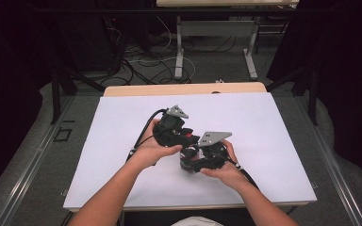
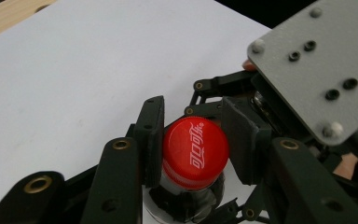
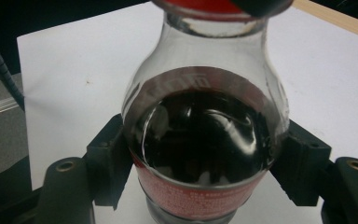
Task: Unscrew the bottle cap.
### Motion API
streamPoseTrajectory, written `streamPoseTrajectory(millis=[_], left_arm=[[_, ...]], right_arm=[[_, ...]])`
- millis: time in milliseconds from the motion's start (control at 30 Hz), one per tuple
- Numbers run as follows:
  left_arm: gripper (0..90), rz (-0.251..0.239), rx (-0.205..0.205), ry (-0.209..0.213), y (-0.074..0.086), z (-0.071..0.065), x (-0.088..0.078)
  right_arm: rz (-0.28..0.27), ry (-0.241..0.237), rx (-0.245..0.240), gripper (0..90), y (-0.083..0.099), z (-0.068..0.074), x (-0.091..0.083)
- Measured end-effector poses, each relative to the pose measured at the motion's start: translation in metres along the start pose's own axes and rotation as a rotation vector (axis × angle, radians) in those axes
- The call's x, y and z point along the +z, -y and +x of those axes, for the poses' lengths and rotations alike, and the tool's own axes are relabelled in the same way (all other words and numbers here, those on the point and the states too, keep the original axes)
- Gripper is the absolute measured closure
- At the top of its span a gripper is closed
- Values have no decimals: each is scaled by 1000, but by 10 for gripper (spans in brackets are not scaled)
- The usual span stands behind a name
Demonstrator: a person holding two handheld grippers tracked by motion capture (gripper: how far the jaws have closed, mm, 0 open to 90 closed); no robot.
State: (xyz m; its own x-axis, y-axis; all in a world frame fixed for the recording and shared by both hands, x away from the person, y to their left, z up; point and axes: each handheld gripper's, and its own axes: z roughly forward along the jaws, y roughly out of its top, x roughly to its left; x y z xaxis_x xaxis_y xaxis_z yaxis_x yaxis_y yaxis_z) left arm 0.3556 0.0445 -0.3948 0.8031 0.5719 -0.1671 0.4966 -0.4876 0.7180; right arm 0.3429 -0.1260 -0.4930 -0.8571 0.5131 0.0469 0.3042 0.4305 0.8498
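Grippers (image 2: 193,149) (image 3: 205,163) on cap (image 2: 195,151) (bottle (image 3: 205,140) clamped)

Your table (image 1: 122,91) is light wood, edge showing along the far side. White sheet (image 1: 273,141) covers nearly the whole top, lying flat. You've got one cola bottle (image 3: 205,135) standing upright on the sheet, near the middle and toward your side. Grey floor (image 1: 42,146) surrounds the table.

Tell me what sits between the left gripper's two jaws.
The red cap of the cola bottle, clamped between the left gripper's jaws, seen in the left gripper view.
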Motion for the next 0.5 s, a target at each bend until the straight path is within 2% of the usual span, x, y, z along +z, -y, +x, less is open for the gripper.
streamPoseTrajectory(millis=[33,67,100,133,167,200,233,333,400,467,500], left_arm=[[613,4,-5,-35,-1,-2,0],[613,-5,-54,-85,-1,-8,1],[612,-5,-54,-85,-1,-8,1],[612,0,-91,-109,-2,-11,1],[613,-24,-118,-139,-1,-14,3],[612,-34,-168,-163,-1,-18,4],[612,-40,-193,-183,-1,-20,6],[611,-28,-203,-213,-1,-20,6],[610,-24,-215,-223,-2,-21,7],[584,-19,-212,-212,-3,-21,7],[584,-21,-204,-188,-3,-19,7]], right_arm=[[2,0,-2,296,0,0,0],[3,8,-2,296,0,0,0],[16,12,-4,296,-1,1,-1],[6,30,-7,296,0,1,0],[2,44,-14,296,0,2,0],[6,52,-10,296,0,2,0],[19,56,-13,296,0,2,0],[12,73,-10,296,1,3,1],[20,67,-6,296,1,2,1],[19,51,4,296,1,1,0],[19,51,4,296,1,1,0]])
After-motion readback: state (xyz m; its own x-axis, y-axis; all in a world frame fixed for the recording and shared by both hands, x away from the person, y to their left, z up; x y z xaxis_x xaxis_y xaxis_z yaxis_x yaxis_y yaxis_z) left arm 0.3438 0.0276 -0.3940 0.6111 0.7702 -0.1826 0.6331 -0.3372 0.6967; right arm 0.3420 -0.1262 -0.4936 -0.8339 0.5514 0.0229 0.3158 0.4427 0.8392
